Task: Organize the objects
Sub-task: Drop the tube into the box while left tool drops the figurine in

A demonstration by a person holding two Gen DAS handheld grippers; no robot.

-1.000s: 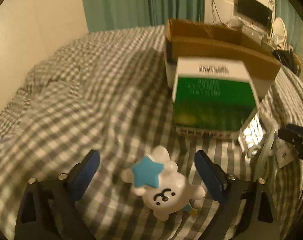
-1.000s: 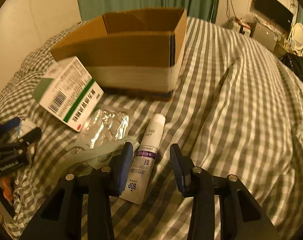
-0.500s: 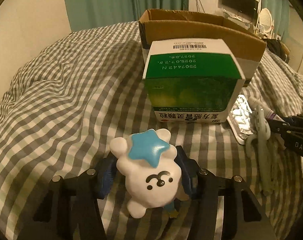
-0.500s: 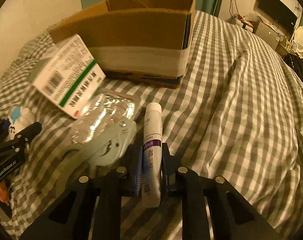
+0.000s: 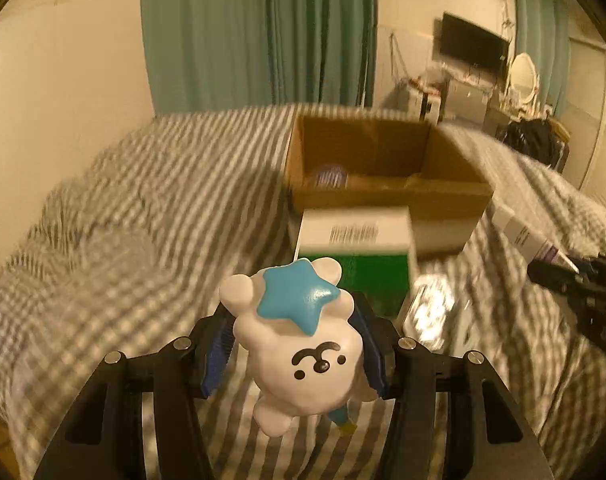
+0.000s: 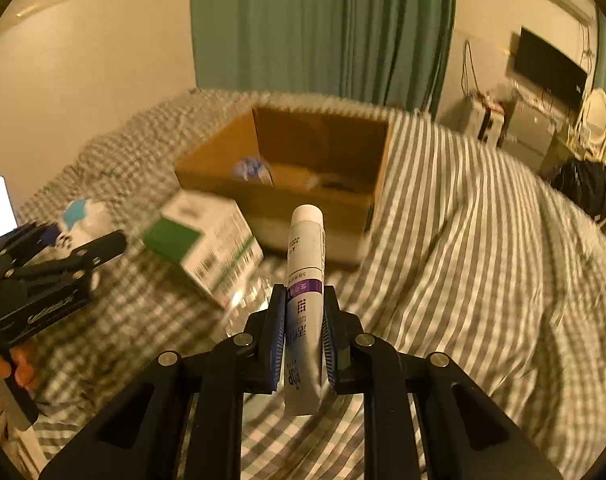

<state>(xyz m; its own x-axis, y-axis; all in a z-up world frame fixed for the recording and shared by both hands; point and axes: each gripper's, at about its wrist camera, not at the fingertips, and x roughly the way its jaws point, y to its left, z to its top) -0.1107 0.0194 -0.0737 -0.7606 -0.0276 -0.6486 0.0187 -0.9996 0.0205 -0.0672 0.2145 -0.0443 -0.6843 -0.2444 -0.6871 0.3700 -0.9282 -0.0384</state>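
Left gripper point(image 5: 299, 354) pinching bear toy point(image 5: 303, 344); right gripper point(image 6: 303, 336) pinching tube point(image 6: 305, 300), both raised.

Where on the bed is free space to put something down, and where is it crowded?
Free: checked bedcover left of the cardboard box, and bedcover right of it. Crowded: in front of the box, around the green-white carton and foil pack.

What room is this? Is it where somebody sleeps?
Most likely a bedroom: a bed with a gray checked cover, long green curtains, and a wall-mounted TV.
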